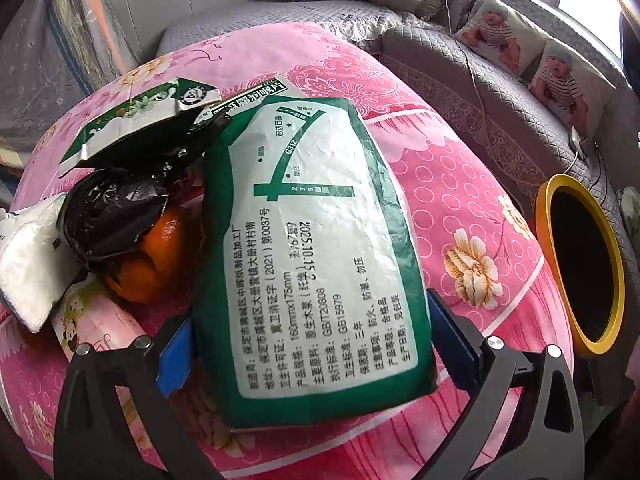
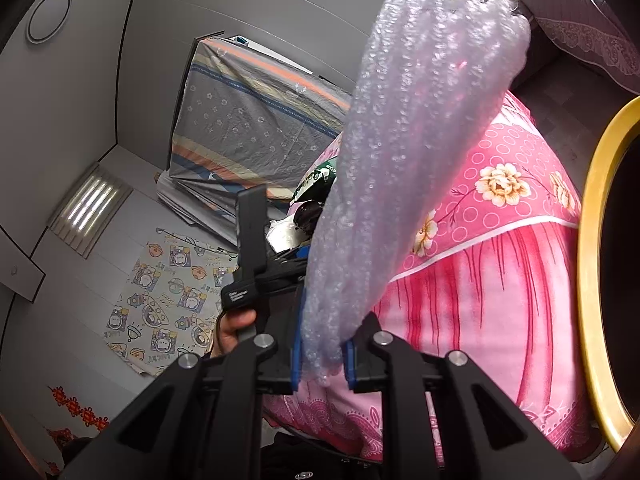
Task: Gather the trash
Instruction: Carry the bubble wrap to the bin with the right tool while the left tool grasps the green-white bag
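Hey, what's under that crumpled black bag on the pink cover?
An orange fruit shows under the black bag, resting on the pink cover. A torn green-and-white wrapper lies over the bag's top. Whether more sits beneath the bag is hidden.

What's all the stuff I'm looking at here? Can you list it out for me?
tissue pack: one, green and white, on the pink cloth between the left gripper's fingers
bubble wrap: one strip, clear, clamped in the right gripper
black bag: one, crumpled, over the oranges
oranges: two, left of the tissue pack
torn carton: one, green and white, behind the bag
white packet: one, far left
bin: one, yellow rim, dark inside, right of the cloth
pink floral cloth: one, under everything
left gripper: black, blue pads, open
right gripper: black, blue pads, shut
hand: one, holding the left gripper's handle
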Motion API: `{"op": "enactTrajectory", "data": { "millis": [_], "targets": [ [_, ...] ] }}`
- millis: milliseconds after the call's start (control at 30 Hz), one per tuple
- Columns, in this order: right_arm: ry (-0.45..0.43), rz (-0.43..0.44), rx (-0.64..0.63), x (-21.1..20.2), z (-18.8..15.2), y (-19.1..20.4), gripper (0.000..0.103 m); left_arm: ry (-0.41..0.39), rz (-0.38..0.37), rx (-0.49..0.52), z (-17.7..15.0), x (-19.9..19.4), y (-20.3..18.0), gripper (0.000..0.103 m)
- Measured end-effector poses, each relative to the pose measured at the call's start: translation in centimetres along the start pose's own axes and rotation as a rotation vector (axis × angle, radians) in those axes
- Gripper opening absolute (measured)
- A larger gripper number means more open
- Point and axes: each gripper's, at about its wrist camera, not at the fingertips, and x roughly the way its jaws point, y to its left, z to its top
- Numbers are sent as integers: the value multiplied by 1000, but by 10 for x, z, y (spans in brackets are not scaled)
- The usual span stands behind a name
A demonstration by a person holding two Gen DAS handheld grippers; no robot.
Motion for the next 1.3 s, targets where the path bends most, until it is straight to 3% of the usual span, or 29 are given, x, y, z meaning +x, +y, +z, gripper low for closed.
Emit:
{"op": "enactTrajectory", "data": {
  "millis": [67, 133, 200, 333, 633, 767, 1000, 1300],
  "targets": [
    [0, 1, 1, 1, 0, 2, 15, 28, 8, -19, -1, 10, 3, 94],
    [-3, -4, -7, -1, 0, 6, 15, 30, -1, -51, -4, 12, 7, 81],
    [-5, -7, -21, -3, -1, 11, 15, 3, 2, -54, -7, 0, 5, 67],
    [-14, -8, -38, -6, -2, 18, 15, -58, -39, -48, -22, -33, 1, 60],
    [-22, -58, -48, -1, -7, 23, 15, -362, -138, -27, -82, -132, 13, 58],
    [-43, -109, -55, -5, -6, 26, 15, -437, -134, -37, -96, -158, 23, 59],
    [-145, -269, -38, -36, -2, 14, 15, -503, -179, -21, -97, -171, 16, 59],
    [-291, -507, 2, -79, -8, -16, 15, -507, -311, 102, -63, -150, -46, 59]
  ]
}}
